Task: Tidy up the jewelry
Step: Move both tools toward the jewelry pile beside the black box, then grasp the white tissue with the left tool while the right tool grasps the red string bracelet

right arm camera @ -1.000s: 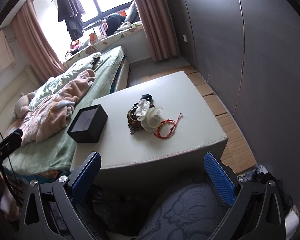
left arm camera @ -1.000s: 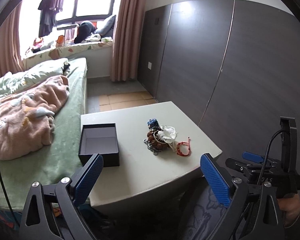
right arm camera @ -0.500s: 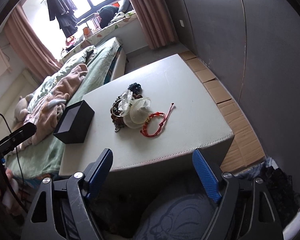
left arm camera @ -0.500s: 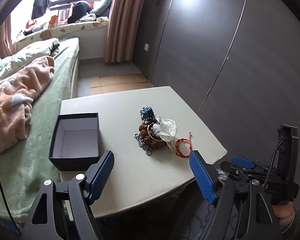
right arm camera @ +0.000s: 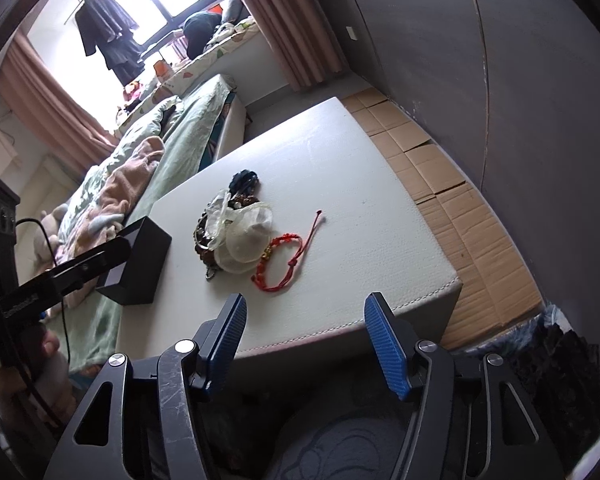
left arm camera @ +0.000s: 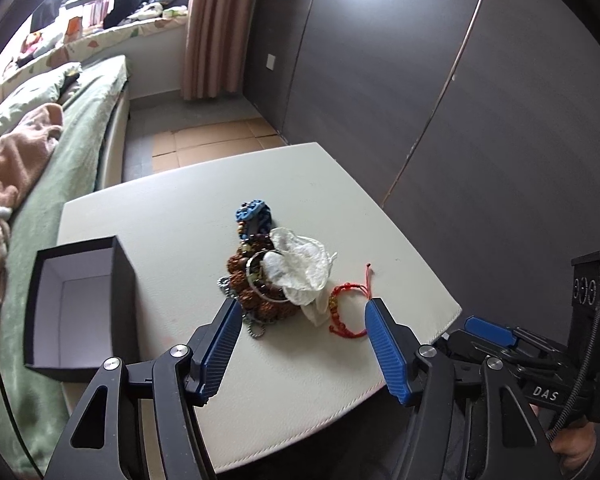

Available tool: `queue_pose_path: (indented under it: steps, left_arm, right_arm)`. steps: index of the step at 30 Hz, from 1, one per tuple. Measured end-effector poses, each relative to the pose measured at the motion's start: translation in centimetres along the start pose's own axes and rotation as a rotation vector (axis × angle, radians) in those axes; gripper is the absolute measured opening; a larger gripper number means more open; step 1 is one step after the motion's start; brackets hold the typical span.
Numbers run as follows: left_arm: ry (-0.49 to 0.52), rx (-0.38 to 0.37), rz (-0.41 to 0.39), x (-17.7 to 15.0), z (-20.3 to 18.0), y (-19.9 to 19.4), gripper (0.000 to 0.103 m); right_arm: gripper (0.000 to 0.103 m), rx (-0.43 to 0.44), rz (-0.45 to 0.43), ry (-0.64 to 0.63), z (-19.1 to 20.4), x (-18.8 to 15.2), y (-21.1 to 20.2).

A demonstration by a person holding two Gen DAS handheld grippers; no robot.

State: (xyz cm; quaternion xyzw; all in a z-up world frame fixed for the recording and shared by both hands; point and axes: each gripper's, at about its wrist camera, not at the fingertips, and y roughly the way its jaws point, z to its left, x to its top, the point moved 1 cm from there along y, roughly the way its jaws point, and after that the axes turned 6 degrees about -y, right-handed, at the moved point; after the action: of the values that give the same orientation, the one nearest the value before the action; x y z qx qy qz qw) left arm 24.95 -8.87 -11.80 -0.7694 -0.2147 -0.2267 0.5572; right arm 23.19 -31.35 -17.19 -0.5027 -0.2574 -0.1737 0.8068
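A heap of jewelry [left arm camera: 260,280] lies mid-table: brown bead strings, a metal chain, a blue bracelet [left arm camera: 252,212] and a white pouch [left arm camera: 300,264] on top. A red cord bracelet [left arm camera: 346,312] lies beside it. An open, empty black box [left arm camera: 76,304] stands at the table's left edge. My left gripper [left arm camera: 302,316] hovers just short of the heap, its jaws closing with nothing between them. My right gripper [right arm camera: 304,312] hangs over the table's near edge, short of the red bracelet [right arm camera: 280,264], jaws closing on nothing. The heap [right arm camera: 228,228] and box [right arm camera: 140,256] also show there.
The white table [left arm camera: 204,220] stands between a bed with green sheet and pink blanket [left arm camera: 16,160] on the left and a dark wardrobe wall [left arm camera: 460,100] on the right. Cardboard covers the floor [right arm camera: 460,208] along the wall. A hand [left arm camera: 572,444] holds the right gripper.
Both grippers have moved forward and down toward the table and tilted lower; the jewelry heap looms larger. Both pairs of jaws have narrowed from wide open.
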Motion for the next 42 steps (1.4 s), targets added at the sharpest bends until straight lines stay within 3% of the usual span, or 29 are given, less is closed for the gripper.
queue_pose_path:
  steps: [6, 11, 16, 19, 29, 34, 42]
  left_arm:
    - [0.023, 0.000, 0.053, 0.7, -1.3, 3.6, 0.062]
    - [0.057, 0.057, 0.080, 1.3, -1.7, 6.6, 0.056]
    - [0.035, 0.072, 0.132, 1.6, -0.6, 8.4, 0.008]
    - [0.031, 0.067, 0.105, 1.7, -0.1, 7.4, 0.002]
    - [0.015, 0.030, 0.006, 3.2, 1.1, 1.9, 0.001]
    - [0.003, 0.022, -0.039, 3.7, 2.2, -0.6, 0.001]
    - [-0.034, 0.029, -0.097, 3.9, 4.8, -4.4, 0.001]
  right_arm:
    - [0.062, 0.003, 0.000, 0.026, -1.0, 0.0, -0.1]
    - [0.062, -0.010, 0.009, 0.031, -1.5, -0.2, 0.0]
    - [0.062, -0.018, 0.019, 0.046, -1.7, -0.3, 0.5]
    - [0.062, -0.016, 0.023, 0.043, -1.5, -0.1, 0.9]
    - [0.062, -0.029, 0.060, -0.019, 0.6, 1.3, 4.4]
    - [0.049, -0.054, 0.107, -0.075, 1.9, 2.1, 6.7]
    - [0.049, -0.197, 0.169, -0.197, 4.1, 2.6, 10.0]
